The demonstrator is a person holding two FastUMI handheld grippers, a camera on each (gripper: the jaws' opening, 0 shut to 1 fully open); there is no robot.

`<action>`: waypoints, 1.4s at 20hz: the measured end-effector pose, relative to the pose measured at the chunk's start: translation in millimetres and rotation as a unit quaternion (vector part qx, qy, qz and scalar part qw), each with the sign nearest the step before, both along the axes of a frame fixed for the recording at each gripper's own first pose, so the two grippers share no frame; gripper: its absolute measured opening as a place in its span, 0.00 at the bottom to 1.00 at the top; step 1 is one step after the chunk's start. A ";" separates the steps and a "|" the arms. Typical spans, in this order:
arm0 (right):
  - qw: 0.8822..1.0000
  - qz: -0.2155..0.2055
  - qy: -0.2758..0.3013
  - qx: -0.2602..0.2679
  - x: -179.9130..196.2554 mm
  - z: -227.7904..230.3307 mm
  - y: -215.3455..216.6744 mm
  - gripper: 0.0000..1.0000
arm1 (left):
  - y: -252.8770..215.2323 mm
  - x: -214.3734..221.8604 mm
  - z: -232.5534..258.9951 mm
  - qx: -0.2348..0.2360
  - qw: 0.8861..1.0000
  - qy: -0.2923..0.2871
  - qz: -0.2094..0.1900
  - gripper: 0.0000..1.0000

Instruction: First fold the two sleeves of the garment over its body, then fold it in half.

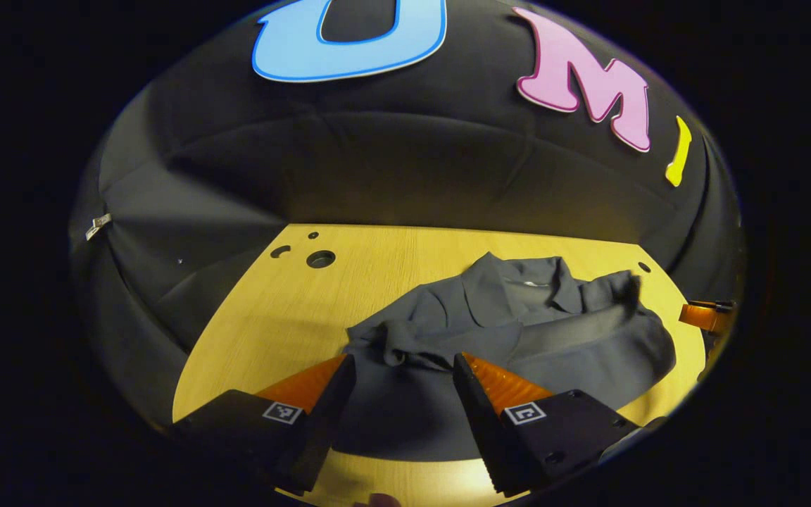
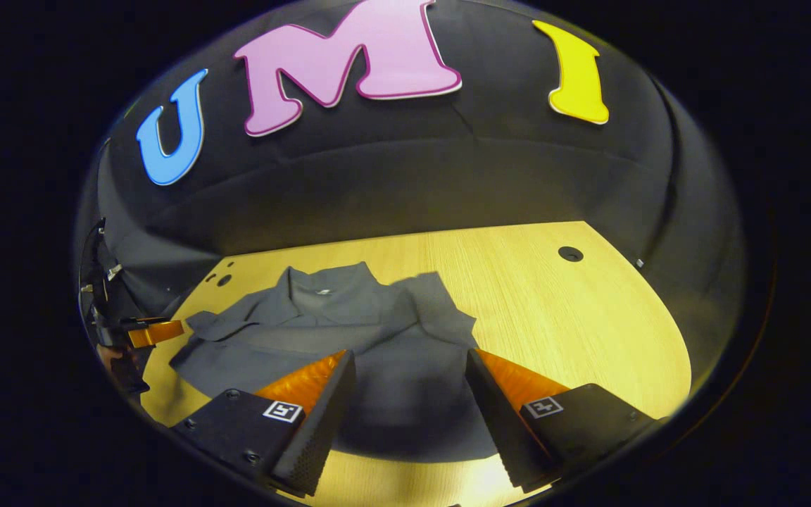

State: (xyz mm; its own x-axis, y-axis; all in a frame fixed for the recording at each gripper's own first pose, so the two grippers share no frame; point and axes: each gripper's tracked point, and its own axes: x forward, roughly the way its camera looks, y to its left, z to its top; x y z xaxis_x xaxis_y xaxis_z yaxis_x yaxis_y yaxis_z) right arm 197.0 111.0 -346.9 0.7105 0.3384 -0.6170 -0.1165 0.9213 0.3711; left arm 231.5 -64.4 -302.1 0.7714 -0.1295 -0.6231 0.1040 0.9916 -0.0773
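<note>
Both sleeves of the dark grey collared cloth garment already seem to lie over its body, so I judge the step in hand to be the fold in half. To do it well, each gripper should pinch one corner of the near hem, lift both corners together and level, carry them toward the collar, and lay the hem down square so the tucked sleeves do not slide out. The bunched sleeve on the garment's left side looks loose and could shift if the lift is uneven.

The garment lies flat on the light wooden table, collar toward the booth wall, hem toward the grippers. In the left gripper view the left gripper has its jaws apart with the hem area between and beneath them, nothing clamped. In the right gripper view the right gripper likewise stands with jaws apart above the near part of the garment, gripping nothing
</note>
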 end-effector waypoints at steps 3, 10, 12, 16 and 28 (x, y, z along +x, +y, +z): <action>1.000 0.012 -0.012 0.004 -19.0 23.2 2.6 0.97 | -5.1 -22.0 22.2 -0.012 1.000 -0.013 0.001 0.89; 0.998 0.027 -0.027 0.047 -64.3 65.0 8.2 0.97 | -14.5 -72.3 63.8 -0.016 0.999 -0.032 -0.003 0.88; 0.998 0.025 -0.033 0.055 -74.1 75.9 7.1 0.98 | -12.0 -87.1 74.4 -0.019 0.999 -0.040 0.002 0.88; 0.996 0.032 -0.065 0.050 -85.4 99.0 3.7 0.97 | -12.3 -117.1 88.7 -0.034 0.998 -0.051 0.005 0.88; 0.995 0.072 -0.061 0.042 -105.0 107.8 -1.8 0.97 | -24.9 -157.4 95.9 -0.028 0.998 -0.054 0.015 0.88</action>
